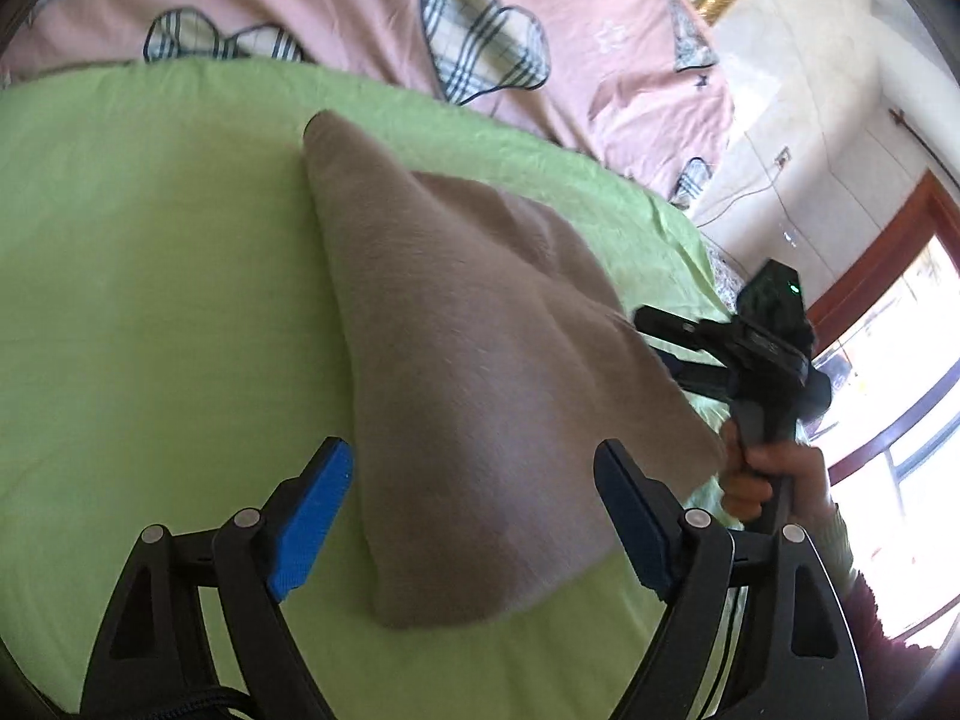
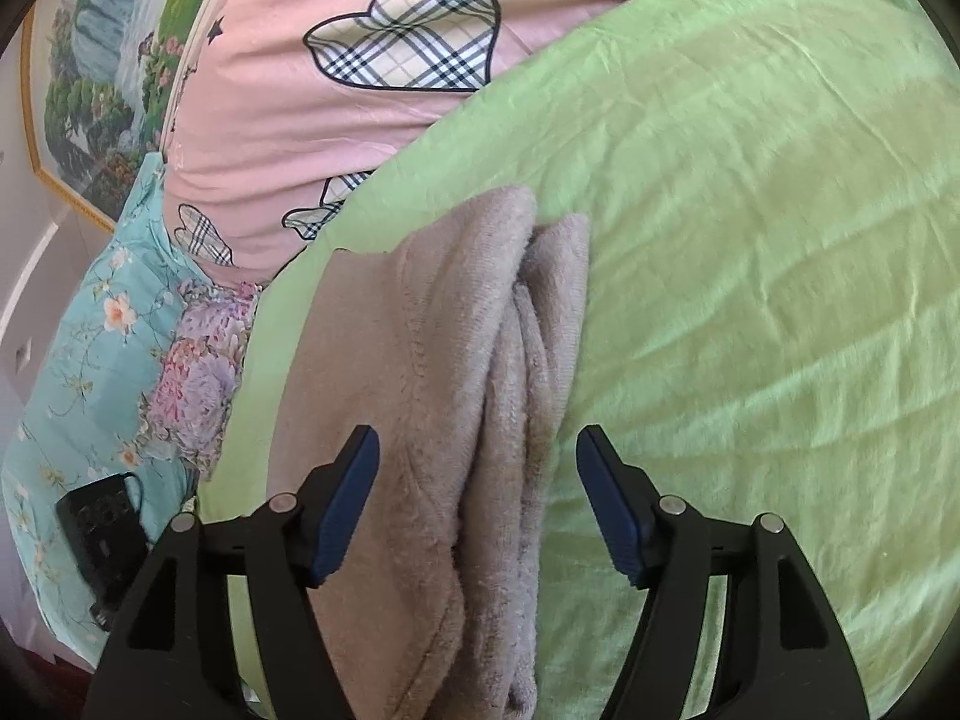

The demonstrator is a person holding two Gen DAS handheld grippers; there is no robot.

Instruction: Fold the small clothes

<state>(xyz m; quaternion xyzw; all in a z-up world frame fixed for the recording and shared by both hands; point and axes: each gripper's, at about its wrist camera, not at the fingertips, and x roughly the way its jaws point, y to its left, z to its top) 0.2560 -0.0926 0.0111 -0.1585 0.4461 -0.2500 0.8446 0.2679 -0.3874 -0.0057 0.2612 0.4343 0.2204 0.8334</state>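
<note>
A grey-brown fleecy cloth (image 1: 474, 372) lies folded on a green blanket (image 1: 150, 276). In the left wrist view my left gripper (image 1: 474, 468) is open, its blue pads on either side of the cloth's near end, not gripping it. My right gripper (image 1: 660, 330) shows at the cloth's right edge, held by a hand; its fingertips are hidden behind the cloth. In the right wrist view the same cloth (image 2: 444, 396) shows stacked folded edges running away from me. My right gripper (image 2: 477, 456) is open there, straddling those folds.
A pink duvet with plaid hearts (image 1: 480, 30) lies beyond the green blanket. A turquoise floral pillow (image 2: 102, 360) with a black device (image 2: 102, 534) on it lies left in the right wrist view. A window (image 1: 900, 420) and wall are at the right.
</note>
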